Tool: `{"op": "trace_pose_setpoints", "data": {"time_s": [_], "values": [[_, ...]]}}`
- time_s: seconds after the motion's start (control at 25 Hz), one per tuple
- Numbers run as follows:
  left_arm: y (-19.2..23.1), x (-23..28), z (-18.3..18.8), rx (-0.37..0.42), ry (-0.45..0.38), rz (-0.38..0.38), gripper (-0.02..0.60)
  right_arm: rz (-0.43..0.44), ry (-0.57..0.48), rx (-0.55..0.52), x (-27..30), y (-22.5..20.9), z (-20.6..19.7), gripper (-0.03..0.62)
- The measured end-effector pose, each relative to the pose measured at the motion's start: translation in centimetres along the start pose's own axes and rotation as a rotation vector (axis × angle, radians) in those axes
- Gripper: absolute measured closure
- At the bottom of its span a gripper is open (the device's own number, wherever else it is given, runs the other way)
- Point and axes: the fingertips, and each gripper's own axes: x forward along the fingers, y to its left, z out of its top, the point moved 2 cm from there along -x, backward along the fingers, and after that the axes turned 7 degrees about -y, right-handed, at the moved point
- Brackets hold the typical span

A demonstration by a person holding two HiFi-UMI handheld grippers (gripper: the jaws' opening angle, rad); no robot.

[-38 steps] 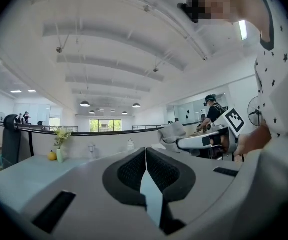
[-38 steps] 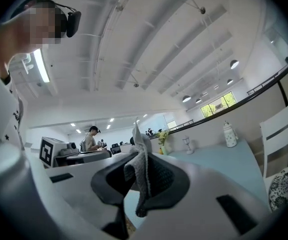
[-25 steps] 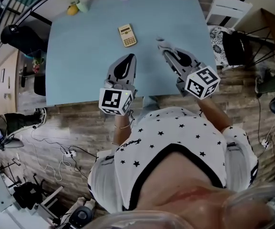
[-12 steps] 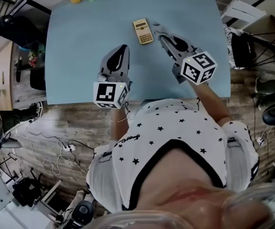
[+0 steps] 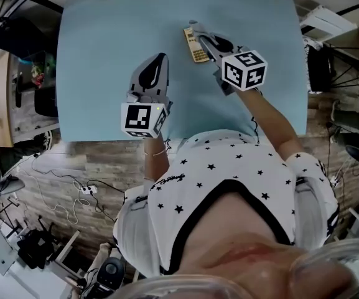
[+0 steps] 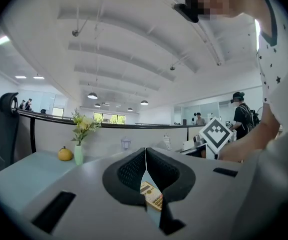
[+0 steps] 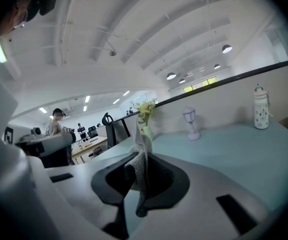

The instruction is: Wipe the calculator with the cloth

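Head view first: the calculator (image 5: 196, 45) lies flat on the light blue table (image 5: 104, 55). Our right gripper (image 5: 195, 27) has its tip right at the calculator's far end. Whether it's actually touching, we can't tell from up here. The left gripper (image 5: 160, 60) sits on the near-left side of the calculator, clearly apart from it.

Left gripper view: the jaws are pressed together with nothing between them, and the calculator (image 6: 151, 196) peeks through the gap underneath. Off past the calculator to the left there's a vase of flowers (image 6: 79, 151) and a yellow-orange fruit (image 6: 65, 154).

Right gripper view: the jaws are clamped on the grey cloth (image 7: 139, 171), with one bit poking up and the rest hanging down. A little lamp (image 7: 189, 121) and a white bottle (image 7: 260, 106) stand further back.

Our guess on handling: the calculator is light, stiff plastic, so it'll probably skate on that smooth top once we rub it. Pinning one bare edge or corner with the closed left gripper, off the keys, seems smart. The cloth is soft and floppy, so go flat and gentle with it
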Motion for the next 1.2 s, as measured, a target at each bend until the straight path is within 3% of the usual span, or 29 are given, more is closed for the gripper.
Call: {"op": "trace_pose_setpoints", "data": {"time_s": [0.36, 0.72, 1.2], "values": [[2.9, 0.9, -2.9, -0.06, 0.04, 0.028, 0.552, -0.047, 0.197, -0.046, 6.8, -3.0, -5.8, 0.551], [3.9, 1.4, -4.6, -0.089, 0.064, 0.042, 0.552, -0.073, 0.343, -0.113, 9.7, -4.9, -9.8, 0.551], [4.1, 1.2, -4.9, -0.1, 0.066, 0.044, 0.552, -0.103, 0.359, -0.116, 10.0, -6.2, -10.2, 0.551]]}}
